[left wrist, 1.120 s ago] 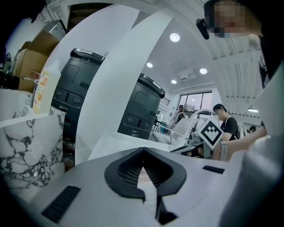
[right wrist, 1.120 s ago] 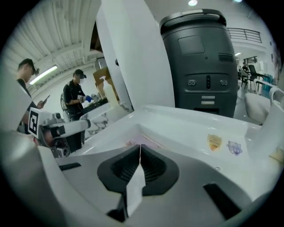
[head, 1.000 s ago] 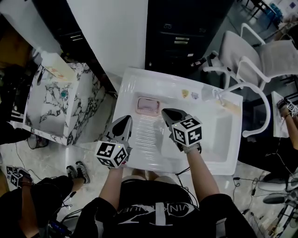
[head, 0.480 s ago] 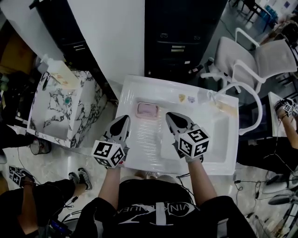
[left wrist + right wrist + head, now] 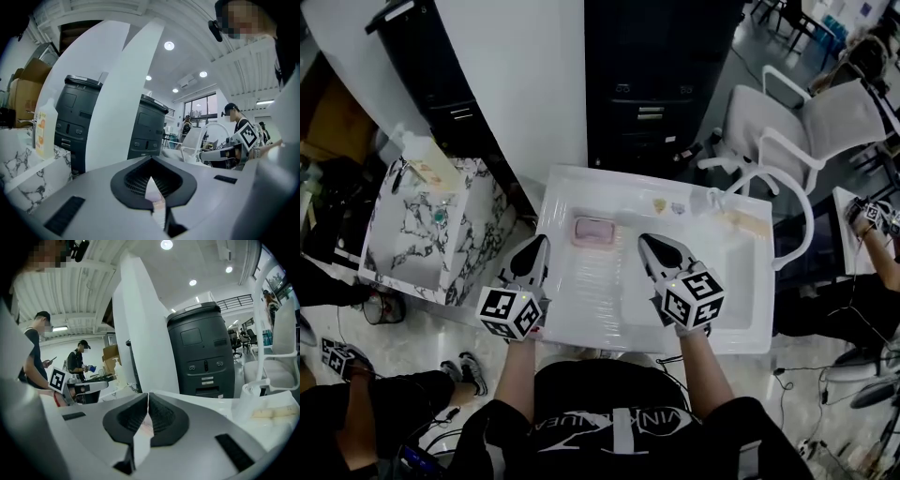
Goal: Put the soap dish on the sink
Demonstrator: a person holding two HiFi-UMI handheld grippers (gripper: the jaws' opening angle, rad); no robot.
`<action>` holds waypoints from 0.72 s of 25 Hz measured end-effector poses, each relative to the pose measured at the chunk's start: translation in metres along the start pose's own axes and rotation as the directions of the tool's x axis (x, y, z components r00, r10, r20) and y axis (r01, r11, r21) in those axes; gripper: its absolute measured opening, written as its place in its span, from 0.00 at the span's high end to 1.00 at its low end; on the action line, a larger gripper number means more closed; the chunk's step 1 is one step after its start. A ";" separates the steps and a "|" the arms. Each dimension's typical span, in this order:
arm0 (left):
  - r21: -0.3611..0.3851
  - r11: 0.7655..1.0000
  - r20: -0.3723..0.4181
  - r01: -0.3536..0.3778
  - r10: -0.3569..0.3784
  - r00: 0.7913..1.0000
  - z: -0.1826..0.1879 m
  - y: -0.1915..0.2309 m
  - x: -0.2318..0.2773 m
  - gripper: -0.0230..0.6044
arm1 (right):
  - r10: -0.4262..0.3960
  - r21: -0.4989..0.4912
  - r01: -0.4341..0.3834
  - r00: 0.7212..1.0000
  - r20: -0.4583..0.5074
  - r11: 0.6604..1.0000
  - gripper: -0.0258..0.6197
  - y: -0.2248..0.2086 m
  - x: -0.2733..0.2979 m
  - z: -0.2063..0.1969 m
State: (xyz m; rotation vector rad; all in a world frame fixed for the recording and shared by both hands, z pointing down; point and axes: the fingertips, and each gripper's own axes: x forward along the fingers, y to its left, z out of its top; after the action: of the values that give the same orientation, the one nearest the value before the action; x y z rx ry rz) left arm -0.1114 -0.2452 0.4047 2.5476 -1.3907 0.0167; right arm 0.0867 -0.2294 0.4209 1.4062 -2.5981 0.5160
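Left gripper (image 5: 536,246) and right gripper (image 5: 650,244): both clenched, nothing between jaws, over the sink (image 5: 712,343). Soap dish (image 5: 593,231) lies flat at the sink's far side, apart from both. Judged placed; lift the 2 tools clear without brushing it.

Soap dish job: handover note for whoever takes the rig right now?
Left gripper: shut, empty, above the sink's left side.
Right gripper: shut, empty, above the middle of the sink.
Soap dish: pink, resting on the sink's ribbed board near the back, beyond both grippers, touched by neither.
Done: the dish is on the sink.
Left: nothing that I can see, probably just move the grippers clear.
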 end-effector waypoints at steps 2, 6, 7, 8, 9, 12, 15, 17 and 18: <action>0.011 1.000 0.011 -0.003 0.003 1.000 0.006 0.000 -0.002 0.94 | -0.007 -0.010 0.007 1.000 0.014 1.000 0.92 0.000 -0.004 0.004; 0.035 0.999 0.033 -0.013 0.012 0.999 0.019 0.001 -0.005 0.94 | -0.022 -0.030 0.023 0.999 0.044 0.999 0.92 -0.001 -0.010 0.015; 0.038 0.999 0.037 -0.017 0.015 0.999 0.021 0.002 -0.006 0.94 | -0.025 -0.033 0.027 0.998 0.051 0.999 0.92 -0.002 -0.011 0.017; 0.040 0.999 0.041 -0.020 0.019 0.999 0.023 0.003 -0.006 0.94 | -0.029 -0.035 0.031 0.998 0.058 0.999 0.92 -0.002 -0.013 0.020; 0.041 0.999 0.045 -0.024 0.022 0.999 0.025 0.003 -0.007 0.94 | -0.033 -0.037 0.035 0.997 0.064 0.999 0.92 -0.003 -0.014 0.022; 0.047 0.998 0.054 -0.029 0.026 0.998 0.029 0.003 -0.009 0.94 | -0.042 -0.037 0.045 0.996 0.083 0.998 0.92 -0.005 -0.019 0.028; 0.056 0.998 0.061 -0.030 0.026 0.998 0.034 0.001 -0.010 0.94 | -0.049 -0.038 0.052 0.994 0.098 0.998 0.92 -0.007 -0.022 0.033; 0.061 0.998 0.069 -0.032 0.028 0.997 0.038 0.001 -0.010 0.94 | -0.050 -0.039 0.054 0.993 0.107 0.998 0.92 -0.008 -0.023 0.037; 0.064 0.997 0.073 -0.034 0.030 0.997 0.040 0.001 -0.011 0.94 | -0.050 -0.040 0.055 0.992 0.112 0.998 0.92 -0.009 -0.024 0.038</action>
State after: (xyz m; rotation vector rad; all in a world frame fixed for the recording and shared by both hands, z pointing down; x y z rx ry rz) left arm -0.1224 -0.2454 0.3648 2.6022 -1.4804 -0.0247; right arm 0.1086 -0.2289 0.3806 1.5266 -2.6310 0.3833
